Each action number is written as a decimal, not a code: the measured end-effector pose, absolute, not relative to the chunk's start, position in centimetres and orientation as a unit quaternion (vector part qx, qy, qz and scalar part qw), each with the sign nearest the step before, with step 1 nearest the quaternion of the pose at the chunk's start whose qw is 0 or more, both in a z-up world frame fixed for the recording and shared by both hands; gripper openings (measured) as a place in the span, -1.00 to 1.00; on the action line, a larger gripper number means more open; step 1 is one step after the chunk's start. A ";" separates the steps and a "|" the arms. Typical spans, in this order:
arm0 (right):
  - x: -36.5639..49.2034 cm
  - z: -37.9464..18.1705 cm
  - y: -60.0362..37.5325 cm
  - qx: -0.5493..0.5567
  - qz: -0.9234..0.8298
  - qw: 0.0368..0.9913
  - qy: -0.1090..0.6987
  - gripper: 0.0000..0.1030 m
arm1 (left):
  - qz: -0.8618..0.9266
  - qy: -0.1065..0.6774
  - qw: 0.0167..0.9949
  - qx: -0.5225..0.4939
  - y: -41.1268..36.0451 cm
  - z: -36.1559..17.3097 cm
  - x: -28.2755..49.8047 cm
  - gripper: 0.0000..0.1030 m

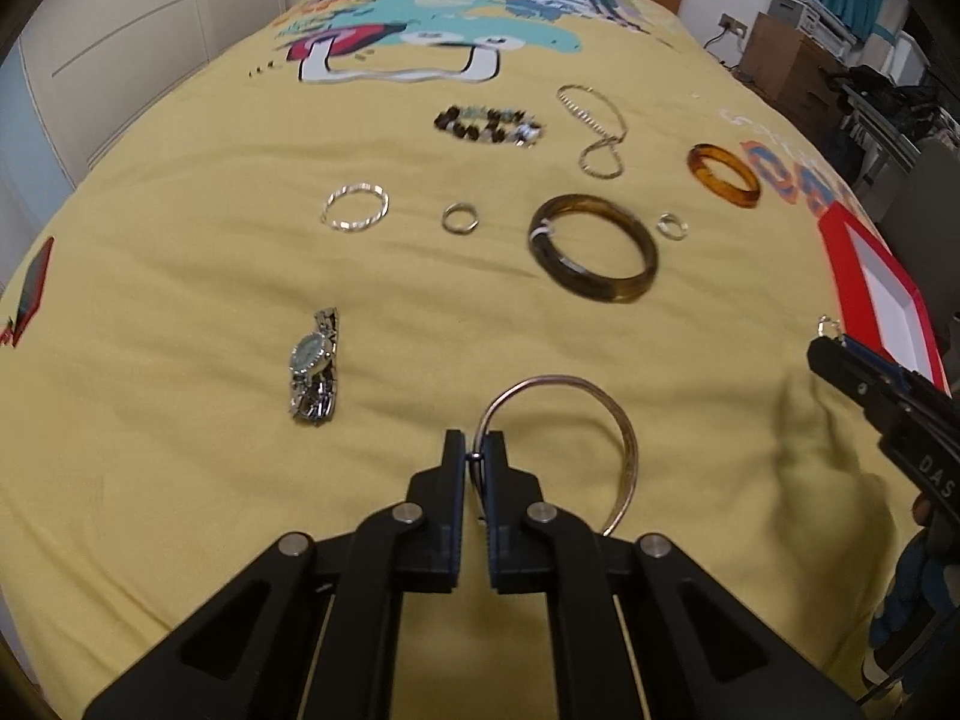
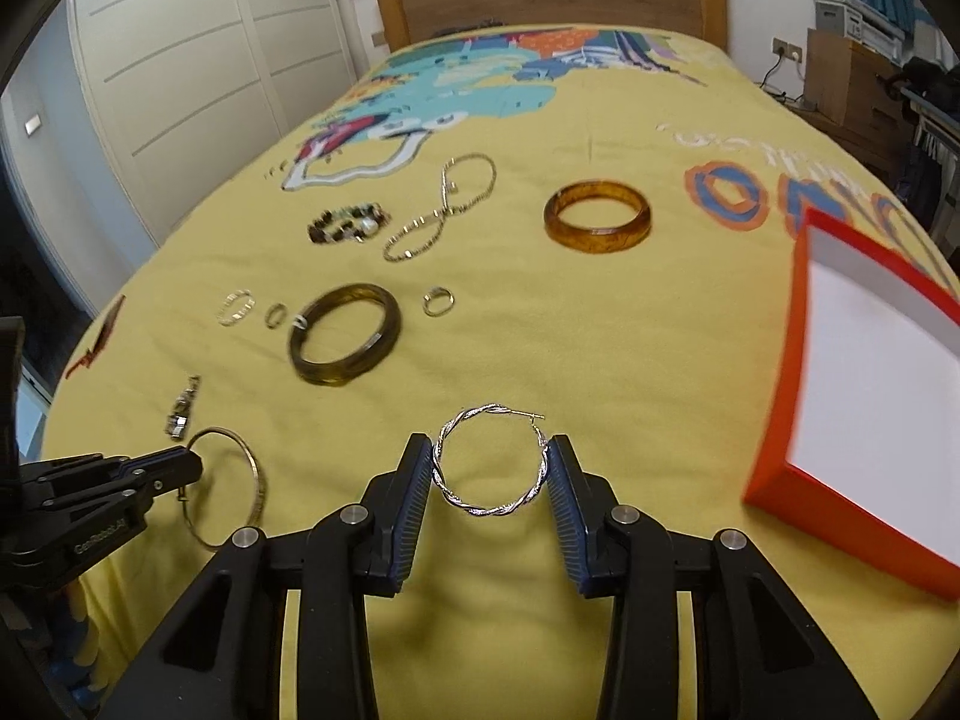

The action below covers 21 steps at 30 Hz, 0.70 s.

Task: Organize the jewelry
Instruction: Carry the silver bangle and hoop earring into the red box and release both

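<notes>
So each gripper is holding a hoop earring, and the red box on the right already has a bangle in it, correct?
Not quite: in the right wrist view the red box is empty. The left gripper is shut on the plain hoop; the right gripper clasps the twisted hoop.

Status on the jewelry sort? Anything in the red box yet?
Nothing visibly done: what shows of the red box is bare. In hand: left tongs shut on the thin silver hoop; right tongs clamp the twisted silver hoop near the box. Left on the bedspread: watch, dark bangle, amber bangle, two small rings, another twisted hoop, bead bracelet, chain.
</notes>
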State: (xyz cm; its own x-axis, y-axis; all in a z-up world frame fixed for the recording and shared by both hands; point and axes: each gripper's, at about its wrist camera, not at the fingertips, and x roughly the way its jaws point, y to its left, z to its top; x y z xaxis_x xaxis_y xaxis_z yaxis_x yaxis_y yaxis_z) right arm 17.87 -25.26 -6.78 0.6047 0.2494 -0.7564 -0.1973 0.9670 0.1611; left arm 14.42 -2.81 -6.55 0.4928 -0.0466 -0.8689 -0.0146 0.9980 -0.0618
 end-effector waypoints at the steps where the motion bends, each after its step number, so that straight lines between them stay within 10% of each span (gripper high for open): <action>1: 17.3 -6.3 -25.5 0.033 0.125 0.897 0.424 -0.25 | -0.011 0.499 0.866 -0.026 -3.0 -5.9 14.0 -0.90; 21: 11.6 -1.3 -39.7 0.048 0.021 0.921 0.386 -0.25 | -0.165 0.461 0.872 0.015 -18.8 1.5 14.5 -0.90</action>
